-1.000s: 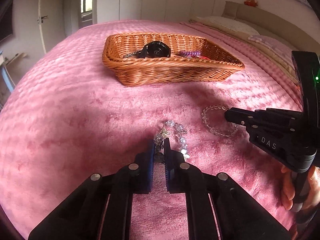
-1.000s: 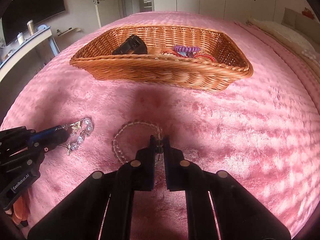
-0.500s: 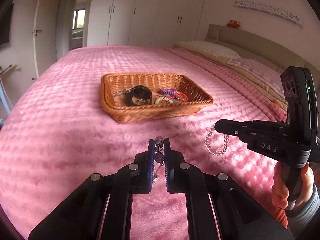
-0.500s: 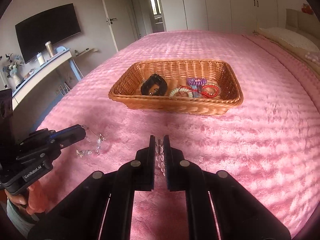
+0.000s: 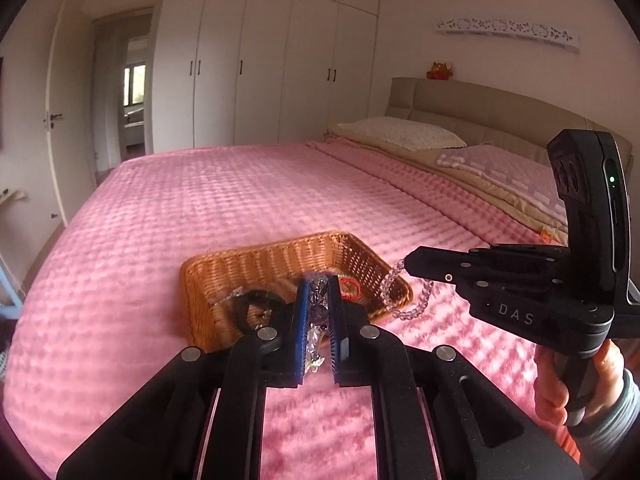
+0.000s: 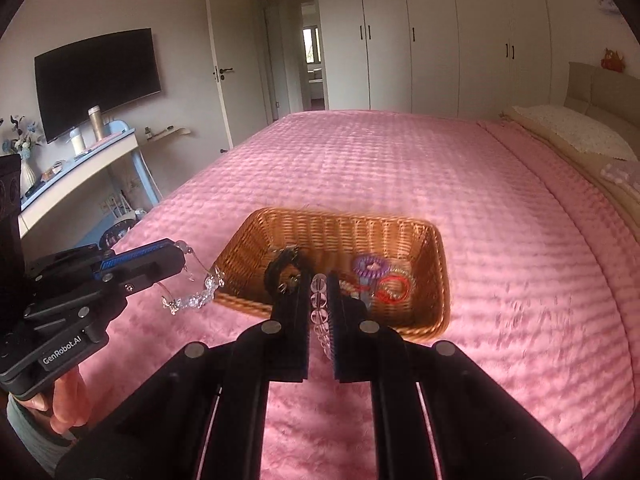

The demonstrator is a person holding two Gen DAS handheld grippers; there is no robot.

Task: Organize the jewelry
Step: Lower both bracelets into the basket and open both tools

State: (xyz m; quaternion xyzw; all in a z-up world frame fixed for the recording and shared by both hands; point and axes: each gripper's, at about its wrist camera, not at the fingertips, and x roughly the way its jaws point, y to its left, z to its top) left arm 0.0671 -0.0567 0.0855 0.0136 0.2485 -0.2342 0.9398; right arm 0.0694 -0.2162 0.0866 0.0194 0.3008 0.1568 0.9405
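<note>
A wicker basket (image 5: 280, 258) (image 6: 340, 228) sits on the pink bed and holds a black hair tie (image 6: 282, 270), a purple coil (image 6: 370, 268) and a red ring (image 6: 394, 288). My left gripper (image 5: 319, 286) is shut on a crystal necklace (image 5: 318, 312), which dangles beside the basket's left edge in the right wrist view (image 6: 192, 300). My right gripper (image 6: 320, 284) is shut on a clear bead bracelet (image 6: 320, 308), which hangs over the basket's right corner in the left wrist view (image 5: 404, 300). Both are lifted above the bed, close to the basket.
The pink bedspread (image 6: 400, 160) spreads all round the basket. Pillows (image 5: 400, 132) and a headboard lie at the right. A desk (image 6: 80, 160) with a TV stands left of the bed. White wardrobes (image 5: 260, 60) line the far wall.
Both grippers have risen off the bed with their jewelry and moved forward toward the basket. The necklace and bracelet now hang in the air by its rim.
</note>
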